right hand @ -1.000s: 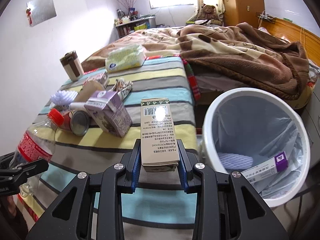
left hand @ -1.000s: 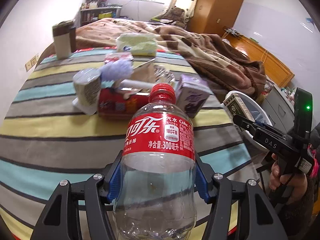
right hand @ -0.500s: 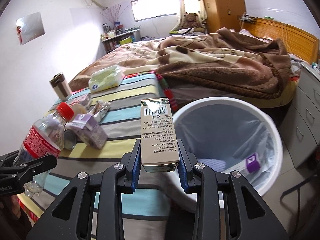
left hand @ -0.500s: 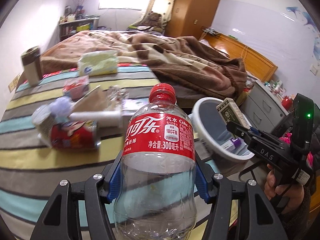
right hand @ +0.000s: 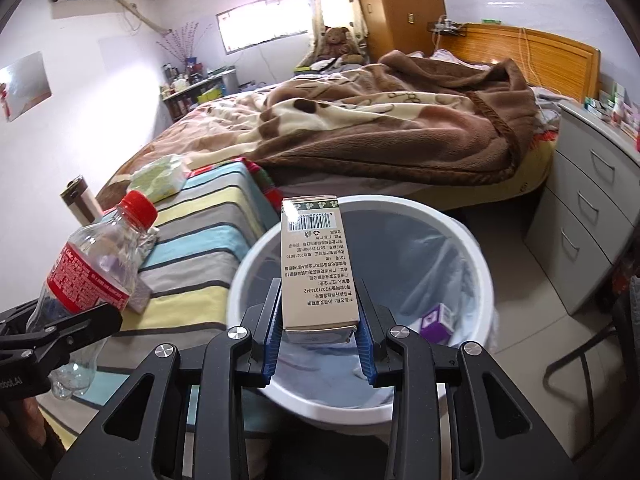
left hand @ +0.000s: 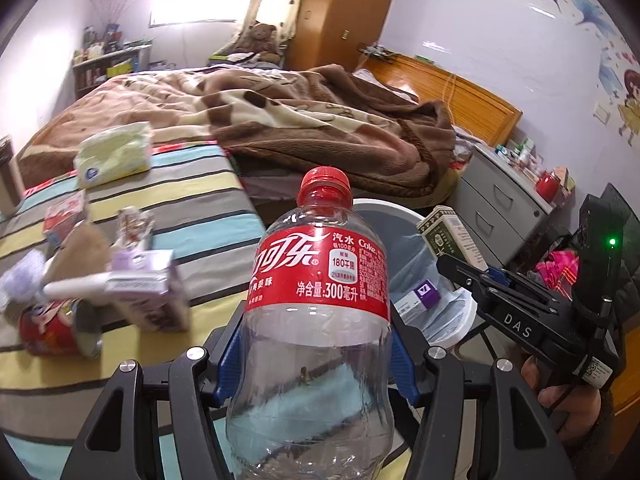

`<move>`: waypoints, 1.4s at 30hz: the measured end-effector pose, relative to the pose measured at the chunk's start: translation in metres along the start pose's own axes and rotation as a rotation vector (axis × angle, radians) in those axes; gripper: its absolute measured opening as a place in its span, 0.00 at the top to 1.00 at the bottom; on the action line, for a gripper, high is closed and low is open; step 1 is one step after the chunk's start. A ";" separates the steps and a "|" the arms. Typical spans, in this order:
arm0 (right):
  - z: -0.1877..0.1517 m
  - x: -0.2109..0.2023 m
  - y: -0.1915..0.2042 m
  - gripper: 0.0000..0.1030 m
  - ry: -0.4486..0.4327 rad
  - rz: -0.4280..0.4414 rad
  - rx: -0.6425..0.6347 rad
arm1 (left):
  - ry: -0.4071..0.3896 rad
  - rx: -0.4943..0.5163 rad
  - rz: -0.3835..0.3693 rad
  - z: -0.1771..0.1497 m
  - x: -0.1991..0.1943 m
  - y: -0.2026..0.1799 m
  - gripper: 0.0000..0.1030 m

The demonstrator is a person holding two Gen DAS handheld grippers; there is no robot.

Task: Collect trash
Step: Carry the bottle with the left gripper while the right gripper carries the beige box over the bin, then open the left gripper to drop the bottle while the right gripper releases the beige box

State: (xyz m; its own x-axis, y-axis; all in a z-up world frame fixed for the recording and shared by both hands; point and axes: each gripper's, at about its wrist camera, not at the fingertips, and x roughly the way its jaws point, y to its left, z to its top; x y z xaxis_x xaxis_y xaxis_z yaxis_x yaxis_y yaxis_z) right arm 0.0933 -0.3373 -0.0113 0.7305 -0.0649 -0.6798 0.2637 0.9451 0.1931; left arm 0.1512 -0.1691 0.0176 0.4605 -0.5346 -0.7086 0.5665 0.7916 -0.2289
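Bedroom, striped bedspread (left hand: 192, 200) strewn with litter, white bin (right hand: 476, 280) beside it. Left gripper (left hand: 316, 364) pinches an empty cola bottle (left hand: 320, 280) at the bed's edge; right gripper (right hand: 318, 334) clamps a small carton (right hand: 316, 264) right over the bin's mouth.

— Where are you working?
— You're in a home bedroom: a bed (right hand: 400, 128) with a rumpled brown blanket (right hand: 420, 136), a wooden headboard (right hand: 532, 56) and wardrobe (right hand: 400, 4), a grey chest of drawers (right hand: 592, 200), a teddy bear (right hand: 336, 40) by the curtained window (right hand: 260, 28).
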 end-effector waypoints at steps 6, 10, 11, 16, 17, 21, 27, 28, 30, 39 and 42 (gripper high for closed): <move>-0.001 0.007 -0.017 0.68 0.029 -0.026 0.022 | 0.026 0.015 -0.039 0.011 0.026 -0.019 0.40; -0.003 0.014 -0.025 0.68 0.055 -0.039 0.025 | 0.049 0.023 -0.050 0.016 0.044 -0.031 0.40; -0.004 0.016 -0.027 0.67 0.063 -0.045 0.026 | 0.050 0.028 -0.054 0.017 0.048 -0.034 0.40; -0.004 0.020 -0.035 0.67 0.079 -0.058 0.035 | 0.077 0.046 -0.059 0.020 0.067 -0.046 0.40; -0.005 0.021 -0.036 0.67 0.082 -0.059 0.037 | 0.087 0.049 -0.057 0.021 0.072 -0.048 0.40; -0.004 0.022 -0.040 0.67 0.089 -0.072 0.037 | 0.107 0.054 -0.067 0.023 0.083 -0.053 0.40; -0.005 0.027 -0.046 0.67 0.100 -0.089 0.045 | 0.108 0.055 -0.067 0.026 0.094 -0.060 0.40; -0.004 0.028 -0.047 0.67 0.102 -0.089 0.047 | 0.106 0.048 -0.073 0.026 0.095 -0.060 0.40; -0.004 0.029 -0.047 0.67 0.104 -0.098 0.048 | 0.106 0.041 -0.076 0.026 0.098 -0.060 0.40; -0.004 0.027 -0.047 0.46 0.101 -0.110 0.049 | 0.103 0.048 -0.090 0.026 0.096 -0.062 0.39; -0.003 0.024 -0.044 0.46 0.092 -0.108 0.049 | 0.096 0.043 -0.091 0.026 0.090 -0.059 0.38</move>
State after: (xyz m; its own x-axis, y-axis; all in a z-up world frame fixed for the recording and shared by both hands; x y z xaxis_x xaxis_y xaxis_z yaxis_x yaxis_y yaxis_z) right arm 0.0971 -0.3789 -0.0384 0.6364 -0.1335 -0.7598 0.3693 0.9174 0.1481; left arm 0.1768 -0.2714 -0.0154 0.3397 -0.5708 -0.7475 0.6327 0.7267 -0.2674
